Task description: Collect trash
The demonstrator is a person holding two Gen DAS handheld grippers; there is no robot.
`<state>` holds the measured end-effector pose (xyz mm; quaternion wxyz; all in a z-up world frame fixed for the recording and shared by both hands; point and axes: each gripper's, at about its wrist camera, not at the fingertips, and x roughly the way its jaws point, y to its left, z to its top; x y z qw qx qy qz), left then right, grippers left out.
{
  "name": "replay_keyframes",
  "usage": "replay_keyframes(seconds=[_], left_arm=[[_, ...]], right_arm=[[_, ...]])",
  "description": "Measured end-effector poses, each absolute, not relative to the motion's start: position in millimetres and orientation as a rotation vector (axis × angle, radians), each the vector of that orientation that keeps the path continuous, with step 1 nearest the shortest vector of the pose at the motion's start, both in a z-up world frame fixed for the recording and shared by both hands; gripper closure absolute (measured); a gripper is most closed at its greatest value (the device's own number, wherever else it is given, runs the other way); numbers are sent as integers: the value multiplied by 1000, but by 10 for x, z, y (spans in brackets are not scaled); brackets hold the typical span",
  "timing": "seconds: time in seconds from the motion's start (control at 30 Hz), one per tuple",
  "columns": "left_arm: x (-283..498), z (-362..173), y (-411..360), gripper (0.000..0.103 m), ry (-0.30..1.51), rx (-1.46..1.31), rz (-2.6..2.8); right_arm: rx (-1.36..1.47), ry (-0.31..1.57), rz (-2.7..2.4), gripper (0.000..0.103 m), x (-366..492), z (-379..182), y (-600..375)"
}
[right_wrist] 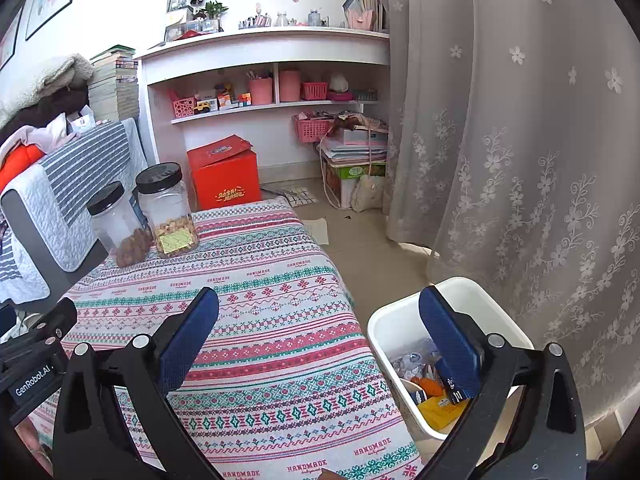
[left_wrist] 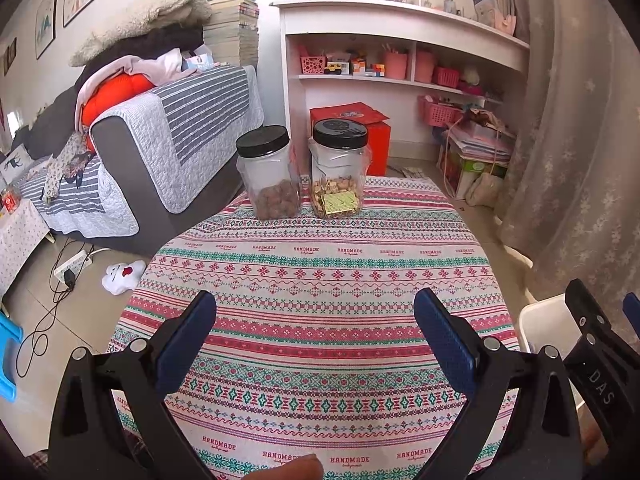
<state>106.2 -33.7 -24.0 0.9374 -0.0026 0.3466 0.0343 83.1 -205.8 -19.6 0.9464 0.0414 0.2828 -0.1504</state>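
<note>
A white bin (right_wrist: 404, 320) stands on the floor right of the table, holding wrappers and other trash (right_wrist: 432, 392); its rim shows in the left wrist view (left_wrist: 544, 320). My left gripper (left_wrist: 316, 312) is open and empty above the patterned tablecloth (left_wrist: 312, 280). My right gripper (right_wrist: 320, 312) is open and empty, its left finger over the table's right edge and its right finger over the bin. The right gripper's body shows at the right of the left wrist view. No loose trash shows on the tablecloth (right_wrist: 248, 280).
Two clear jars with black lids, one with brown snacks (left_wrist: 270, 174) and one with nuts (left_wrist: 339, 168), stand at the table's far edge. A grey sofa (left_wrist: 160, 152) is at left, a red box (right_wrist: 224, 176) and white shelves (right_wrist: 264, 80) beyond, a curtain (right_wrist: 520, 160) at right.
</note>
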Motion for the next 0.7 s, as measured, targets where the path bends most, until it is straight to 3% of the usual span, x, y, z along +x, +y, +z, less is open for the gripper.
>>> replay_keyframes(seconds=[0.53, 0.7], left_arm=[[1080, -248, -348, 8, 698, 17, 78], [1074, -247, -369, 19, 686, 22, 72]], right_arm=[[88, 590, -298, 7, 869, -257, -2037], [103, 600, -291, 7, 875, -286, -2062]])
